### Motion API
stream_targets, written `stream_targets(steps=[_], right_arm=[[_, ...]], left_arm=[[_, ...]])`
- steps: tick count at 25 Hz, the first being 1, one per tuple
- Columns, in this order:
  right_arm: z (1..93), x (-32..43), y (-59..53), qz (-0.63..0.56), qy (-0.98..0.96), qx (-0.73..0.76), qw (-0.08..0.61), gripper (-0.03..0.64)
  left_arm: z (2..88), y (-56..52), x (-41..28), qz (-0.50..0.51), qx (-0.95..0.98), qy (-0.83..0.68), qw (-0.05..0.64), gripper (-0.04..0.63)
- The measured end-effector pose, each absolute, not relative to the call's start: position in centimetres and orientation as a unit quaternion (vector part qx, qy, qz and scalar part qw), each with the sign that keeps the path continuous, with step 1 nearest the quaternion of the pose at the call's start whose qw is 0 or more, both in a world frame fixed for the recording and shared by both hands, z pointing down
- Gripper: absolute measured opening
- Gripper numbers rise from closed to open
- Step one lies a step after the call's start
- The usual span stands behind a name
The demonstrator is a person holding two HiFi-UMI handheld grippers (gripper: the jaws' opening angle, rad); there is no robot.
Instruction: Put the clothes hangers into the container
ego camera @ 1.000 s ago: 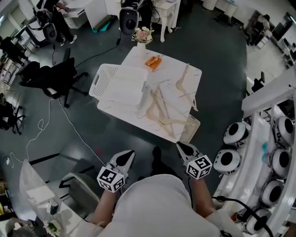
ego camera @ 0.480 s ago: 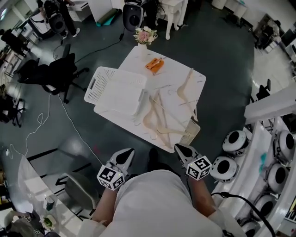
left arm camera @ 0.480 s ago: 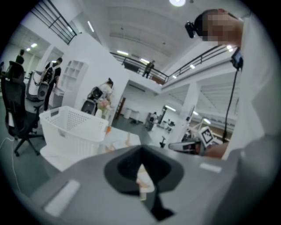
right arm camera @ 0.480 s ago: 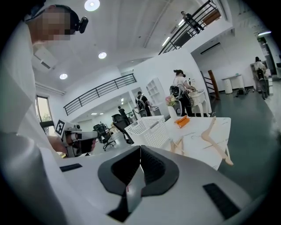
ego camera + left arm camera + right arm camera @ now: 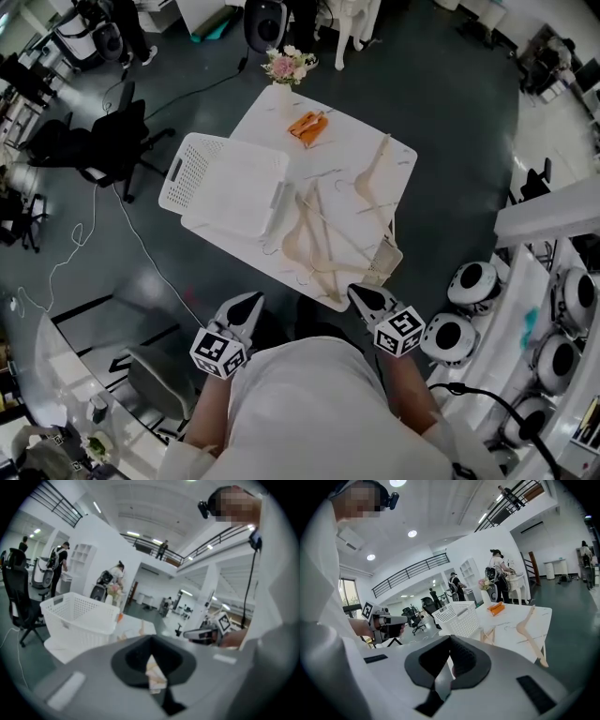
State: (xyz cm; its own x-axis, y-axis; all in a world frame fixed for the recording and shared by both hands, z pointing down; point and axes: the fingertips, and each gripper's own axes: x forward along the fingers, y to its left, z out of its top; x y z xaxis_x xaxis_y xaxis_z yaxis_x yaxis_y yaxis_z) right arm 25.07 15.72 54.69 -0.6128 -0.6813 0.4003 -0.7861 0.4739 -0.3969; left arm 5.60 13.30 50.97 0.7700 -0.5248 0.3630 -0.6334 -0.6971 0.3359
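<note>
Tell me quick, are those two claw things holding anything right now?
Left gripper: closed, holding nothing.
Right gripper: closed, holding nothing.

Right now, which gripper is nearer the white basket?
Left. The left gripper sits below the basket in the head view; the right gripper is farther across, by the hangers.

Table (image 5: 398,159): white top, smooth, with faint grey marble-like veining and a low sheen.

Laundry basket (image 5: 185,169): white plastic with perforated walls, matt.

Clothes hangers (image 5: 314,246): pale, wood by the look of them, smooth, with thin wire tops that look like metal.

Floor (image 5: 450,103): dark, smooth, semi-gloss, reflecting patches of light.

Left gripper (image 5: 251,300) and right gripper (image 5: 358,293): grey moulded plastic bodies, matt. Their fingers (image 5: 463,657) are black and matt, ribbed on the inner face.

Marker cube (image 5: 217,353): matt black-and-white print.

Orange item (image 5: 309,127): material cannot be told.
</note>
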Motion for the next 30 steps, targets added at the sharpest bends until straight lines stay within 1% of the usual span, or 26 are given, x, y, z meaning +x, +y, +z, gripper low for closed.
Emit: stream_targets(steps=[5, 14, 16, 17, 19, 30], right_arm=[[55.5, 24.9, 14.8, 0.281, -0.853, 0.426, 0.105, 0.002], [59.0, 25.0, 13.9, 0.277, -0.856, 0.402, 0.169, 0.005], [60.1, 25.0, 13.4, 0.282, -0.856, 0.392, 0.182, 0.011], [60.7, 25.0, 13.1, 0.284, -0.857, 0.386, 0.19, 0.026], [62.1, 24.8, 12.5, 0.288, -0.858, 0.372, 0.209, 0.049], [70.3, 24.0, 11.0, 0.269, -0.86, 0.26, 0.348, 0.1]], left_arm=[[51.4, 12.2, 5.4, 0.13, 0.915, -0.31, 0.223, 0.003], [52.7, 11.7, 4.6, 0.141, 0.916, -0.297, 0.23, 0.003], [53.0, 11.7, 4.5, 0.144, 0.915, -0.297, 0.233, 0.003], [53.2, 11.7, 4.4, 0.145, 0.914, -0.297, 0.236, 0.003], [53.7, 11.9, 4.3, 0.148, 0.912, -0.296, 0.241, 0.003], [55.9, 12.8, 4.4, 0.16, 0.899, -0.303, 0.274, 0.003]])
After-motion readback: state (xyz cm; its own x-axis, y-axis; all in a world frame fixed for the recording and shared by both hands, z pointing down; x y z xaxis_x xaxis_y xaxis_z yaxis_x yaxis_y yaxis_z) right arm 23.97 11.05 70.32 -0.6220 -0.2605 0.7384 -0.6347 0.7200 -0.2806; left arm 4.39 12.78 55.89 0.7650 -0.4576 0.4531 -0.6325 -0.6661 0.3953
